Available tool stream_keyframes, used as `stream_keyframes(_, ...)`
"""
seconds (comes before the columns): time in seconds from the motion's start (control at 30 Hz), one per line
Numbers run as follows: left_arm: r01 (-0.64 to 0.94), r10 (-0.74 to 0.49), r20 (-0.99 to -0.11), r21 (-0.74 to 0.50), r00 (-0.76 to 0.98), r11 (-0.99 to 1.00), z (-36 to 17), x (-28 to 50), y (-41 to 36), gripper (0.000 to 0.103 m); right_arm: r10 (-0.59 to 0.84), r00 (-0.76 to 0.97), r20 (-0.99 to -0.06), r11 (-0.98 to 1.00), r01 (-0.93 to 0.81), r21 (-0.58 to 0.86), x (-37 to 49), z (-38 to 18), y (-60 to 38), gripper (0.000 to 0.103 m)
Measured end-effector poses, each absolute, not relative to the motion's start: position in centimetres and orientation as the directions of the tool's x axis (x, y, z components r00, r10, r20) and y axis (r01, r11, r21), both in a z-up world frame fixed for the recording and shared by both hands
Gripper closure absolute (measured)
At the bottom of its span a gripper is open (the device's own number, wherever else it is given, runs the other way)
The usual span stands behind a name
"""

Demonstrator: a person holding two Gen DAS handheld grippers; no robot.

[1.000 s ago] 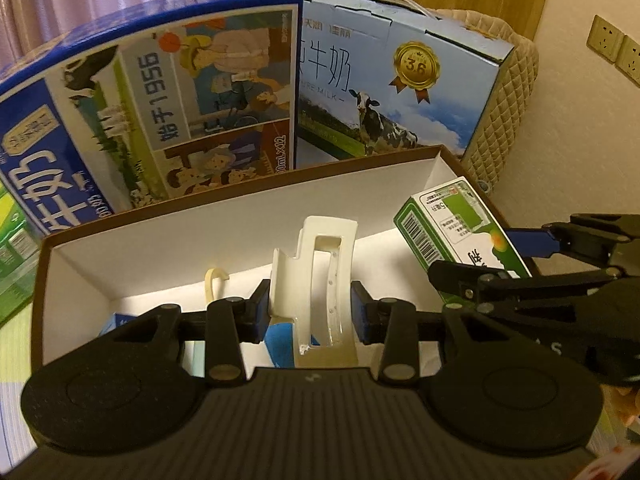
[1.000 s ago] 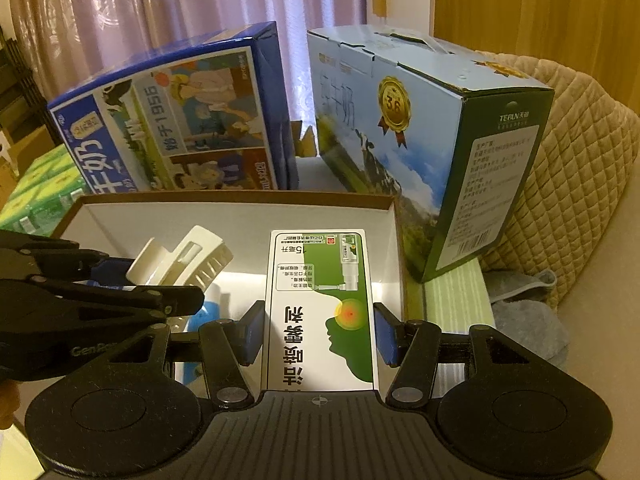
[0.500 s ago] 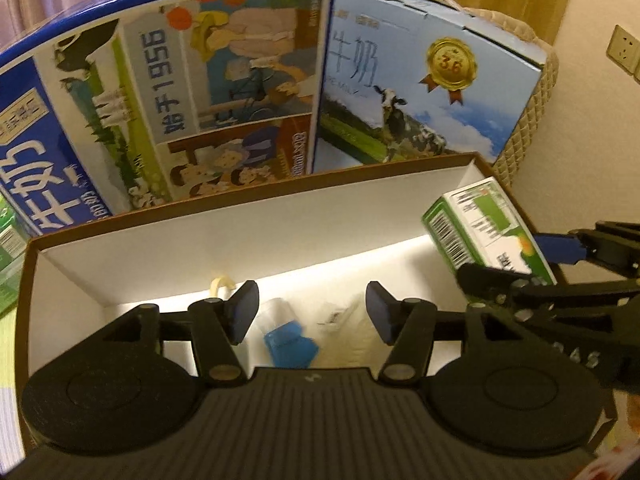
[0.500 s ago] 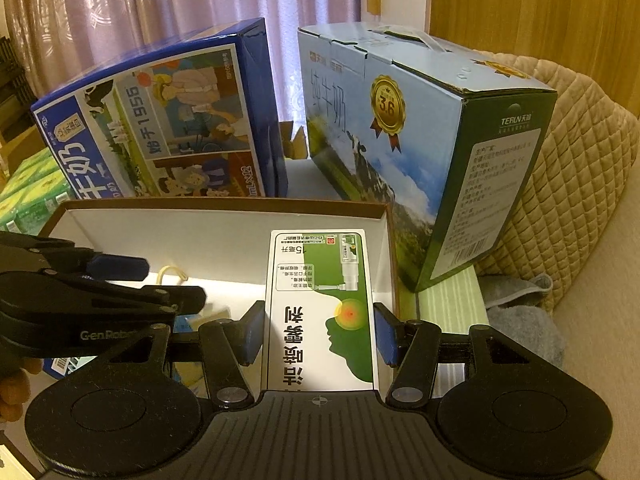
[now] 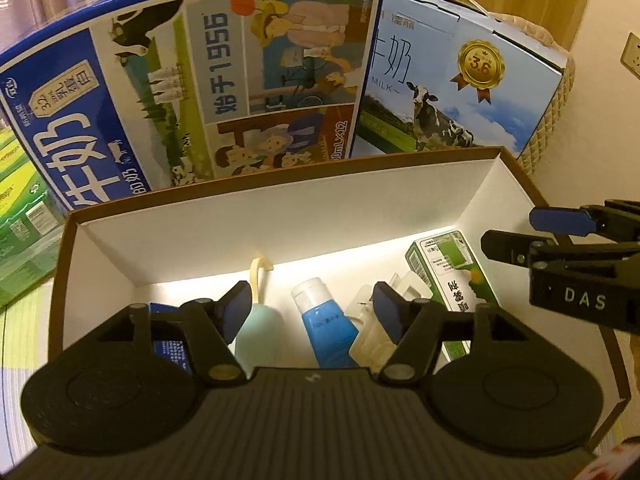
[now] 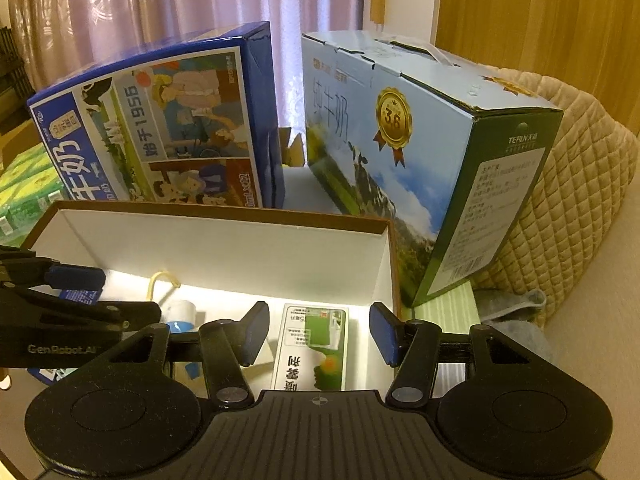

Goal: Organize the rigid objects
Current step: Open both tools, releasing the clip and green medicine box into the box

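A: Green carton (image 6: 316,350) lies flat inside the box (image 6: 224,240), long axis running straight ahead between the right gripper (image 6: 318,338), pads clear of it.

B: Left gripper (image 5: 310,316) tilts downward, jaws opening, nothing gripped.

A home room: pink curtains (image 6: 168,8), a quilted sofa arm (image 6: 576,184), milk cartons (image 6: 420,152) stacked.

The left gripper (image 5: 312,312) hides the lower ends of the blue tube (image 5: 327,320) and clear clip (image 5: 370,332). The green carton's (image 6: 310,354) near end lies behind the right gripper (image 6: 318,338); its small print is unreadable.
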State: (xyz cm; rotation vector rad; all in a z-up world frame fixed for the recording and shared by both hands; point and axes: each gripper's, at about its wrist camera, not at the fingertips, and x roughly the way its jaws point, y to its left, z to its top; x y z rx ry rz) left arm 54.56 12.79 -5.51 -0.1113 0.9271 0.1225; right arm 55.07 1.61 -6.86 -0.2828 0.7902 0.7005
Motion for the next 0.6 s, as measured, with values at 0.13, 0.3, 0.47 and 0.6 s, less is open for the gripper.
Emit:
stream_keyframes(0.13,-0.154,0.056,-0.798,-0.046,0.600,0.987,-5.1,54.1,12.8,0.040,0.472,0.484,-0.737,0.738,-0.674,0.030,54.7,-6.8,1.2,0.049)
stream_keyframes(0.3,-0.158,0.060,-0.793,-0.046,0.606,0.986,-4.6,53.9,12.7,0.040,0.474,0.479,-0.739,0.734,-0.679,0.031,54.2,-6.8,0.8,0.049)
stream_keyframes(0.47,-0.161,0.065,-0.788,-0.044,0.613,0.986,-4.1,53.5,12.5,0.040,0.482,0.477,-0.735,0.732,-0.680,0.039,53.9,-6.5,0.4,0.049)
stream_keyframes(0.6,-0.164,0.073,-0.781,-0.037,0.620,0.986,-3.5,53.0,12.3,0.040,0.492,0.477,-0.728,0.729,-0.683,0.046,53.4,-5.9,0.0,0.049)
